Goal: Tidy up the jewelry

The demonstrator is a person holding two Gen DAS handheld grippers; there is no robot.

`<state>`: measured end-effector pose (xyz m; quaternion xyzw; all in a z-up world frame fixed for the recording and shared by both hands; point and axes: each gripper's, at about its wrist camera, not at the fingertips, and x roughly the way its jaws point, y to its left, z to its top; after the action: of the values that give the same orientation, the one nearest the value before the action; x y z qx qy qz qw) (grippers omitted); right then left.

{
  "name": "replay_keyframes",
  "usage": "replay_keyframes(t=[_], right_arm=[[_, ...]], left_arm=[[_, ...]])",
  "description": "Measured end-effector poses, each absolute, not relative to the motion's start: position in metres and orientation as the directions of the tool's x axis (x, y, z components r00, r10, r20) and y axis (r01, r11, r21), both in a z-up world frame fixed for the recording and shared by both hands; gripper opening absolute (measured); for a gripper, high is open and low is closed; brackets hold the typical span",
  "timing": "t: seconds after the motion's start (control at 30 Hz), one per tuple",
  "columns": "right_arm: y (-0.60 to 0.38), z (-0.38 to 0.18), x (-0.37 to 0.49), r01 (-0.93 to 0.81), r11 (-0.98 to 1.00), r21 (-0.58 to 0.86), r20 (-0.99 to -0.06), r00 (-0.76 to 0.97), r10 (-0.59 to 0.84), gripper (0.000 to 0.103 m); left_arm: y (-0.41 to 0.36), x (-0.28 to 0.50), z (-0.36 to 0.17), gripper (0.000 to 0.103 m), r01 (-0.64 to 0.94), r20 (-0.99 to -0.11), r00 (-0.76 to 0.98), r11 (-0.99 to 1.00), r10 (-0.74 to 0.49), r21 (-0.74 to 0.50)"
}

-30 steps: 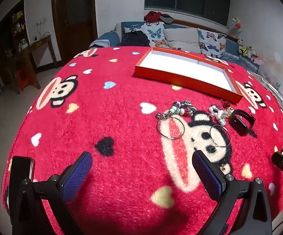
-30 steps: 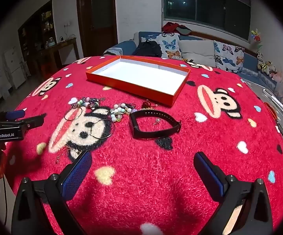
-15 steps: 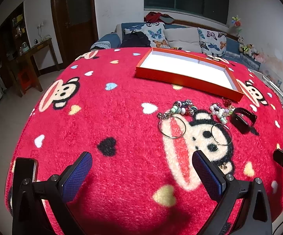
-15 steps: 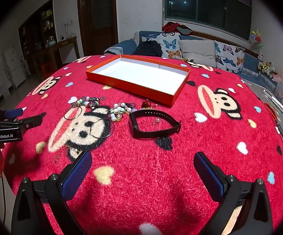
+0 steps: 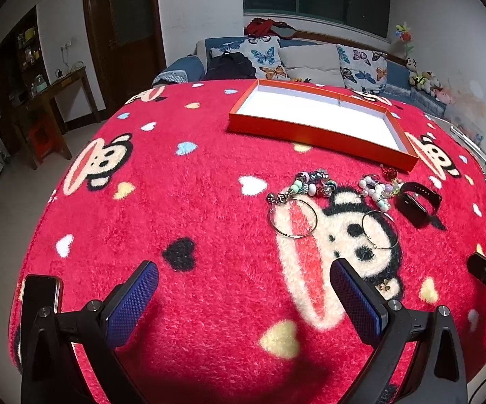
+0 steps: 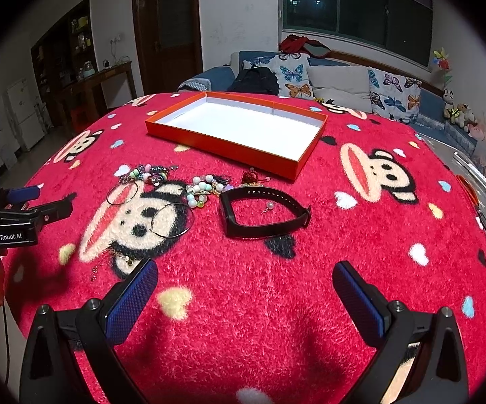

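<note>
Lying at twelve o'clock before the wide, empty right gripper (image 6: 244,298), the black wristband (image 6: 263,213) runs nine-to-three, short of the orange tray (image 6: 224,148); the left gripper (image 5: 243,298), also wide, sits farther off.

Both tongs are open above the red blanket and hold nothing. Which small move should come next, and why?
Probably lower the right tongs toward the black wristband. It lies almost straight ahead of them, nearest of the jewelry, and apart from the bead bracelets. The orange tray behind it holds nothing yet, and the left tongs are also open and hold nothing.
</note>
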<state>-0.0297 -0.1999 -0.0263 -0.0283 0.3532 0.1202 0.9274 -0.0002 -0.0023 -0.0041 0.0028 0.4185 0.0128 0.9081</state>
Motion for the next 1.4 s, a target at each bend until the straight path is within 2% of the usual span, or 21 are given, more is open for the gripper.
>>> replay_keyframes(t=[0.6,0.93,1.17,1.4], right_arm=[[-0.208,-0.03,-0.018,-0.263,0.964,-0.033,-0.682,0.711,0.171,0.103],[-0.217,-0.033,-0.001,-0.309,0.951,-0.007,-0.709,0.673,0.213,0.103],[-0.218,-0.035,0.015,-0.414,0.91,-0.012,-0.724,0.631,0.278,0.103],[-0.209,-0.037,0.035,-0.563,0.821,-0.098,-0.748,0.586,0.312,0.103]], left_arm=[[-0.004,0.005,-0.007,0.103,-0.007,-0.764,0.645,1.0,0.013,0.011],[-0.003,0.011,-0.012,0.103,0.005,-0.776,0.63,1.0,-0.013,-0.012],[-0.005,0.017,-0.016,0.103,0.036,-0.782,0.623,0.999,-0.029,-0.009],[-0.009,0.025,-0.016,0.103,0.115,-0.789,0.604,0.992,-0.111,-0.051]])
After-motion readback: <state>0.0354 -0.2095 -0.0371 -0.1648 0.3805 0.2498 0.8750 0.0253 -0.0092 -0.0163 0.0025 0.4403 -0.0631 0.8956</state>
